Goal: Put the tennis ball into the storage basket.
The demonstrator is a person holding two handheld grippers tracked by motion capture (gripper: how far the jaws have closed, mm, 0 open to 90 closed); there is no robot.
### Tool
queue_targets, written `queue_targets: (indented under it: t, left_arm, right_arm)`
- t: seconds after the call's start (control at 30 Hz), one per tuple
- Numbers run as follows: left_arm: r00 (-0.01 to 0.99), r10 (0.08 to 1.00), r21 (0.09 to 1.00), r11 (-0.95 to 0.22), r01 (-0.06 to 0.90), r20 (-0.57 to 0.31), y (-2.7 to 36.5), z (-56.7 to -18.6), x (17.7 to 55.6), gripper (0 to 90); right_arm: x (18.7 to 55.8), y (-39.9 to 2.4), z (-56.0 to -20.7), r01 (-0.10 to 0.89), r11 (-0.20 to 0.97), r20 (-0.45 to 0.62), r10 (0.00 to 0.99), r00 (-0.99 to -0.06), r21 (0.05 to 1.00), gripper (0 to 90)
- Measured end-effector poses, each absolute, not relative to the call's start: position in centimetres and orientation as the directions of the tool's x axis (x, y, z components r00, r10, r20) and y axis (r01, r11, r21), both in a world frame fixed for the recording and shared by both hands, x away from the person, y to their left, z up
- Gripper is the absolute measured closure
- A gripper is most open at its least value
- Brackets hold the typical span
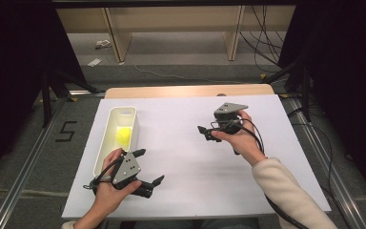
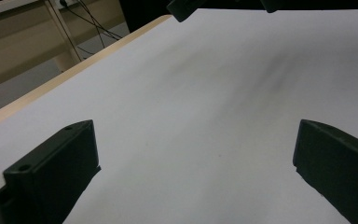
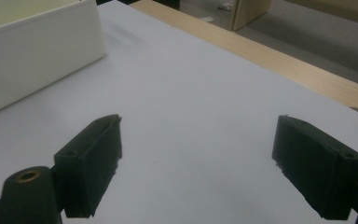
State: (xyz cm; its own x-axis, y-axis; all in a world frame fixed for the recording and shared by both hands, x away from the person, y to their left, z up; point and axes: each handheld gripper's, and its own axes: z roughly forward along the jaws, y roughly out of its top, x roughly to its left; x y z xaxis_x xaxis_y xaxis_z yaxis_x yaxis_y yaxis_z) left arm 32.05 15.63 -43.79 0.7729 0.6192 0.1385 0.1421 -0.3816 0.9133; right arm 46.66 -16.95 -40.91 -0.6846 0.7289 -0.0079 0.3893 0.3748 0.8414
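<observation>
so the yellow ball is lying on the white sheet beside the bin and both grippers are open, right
Not quite: the yellow ball lies inside the white bin, not on the white sheet, as the high view shows. The left gripper and right gripper are indeed both open.

A wooden table (image 1: 171, 91) carries a white sheet (image 1: 195, 157) bearing a white bin (image 1: 106, 143).

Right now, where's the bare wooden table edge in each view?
High view: wooden table edge, a strip along the far side of the white sheet.
Left gripper view: diagonal band, upper left.
Right gripper view: diagonal band, upper right.
Shared landmark: the white sheet it borders.
</observation>
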Motion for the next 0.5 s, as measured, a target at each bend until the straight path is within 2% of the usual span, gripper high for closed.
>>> queue_targets:
  t: [0.5]
  left_arm:
    - [0.772, 0.621, 0.912, -0.382, 0.146, 0.137, 15.6, -43.8, 32.0, 0.0]
  right_arm:
    - [45.4, -20.6, -41.6, 0.423, 0.358, 0.003, 0.761, -0.649, 0.832, 16.2]
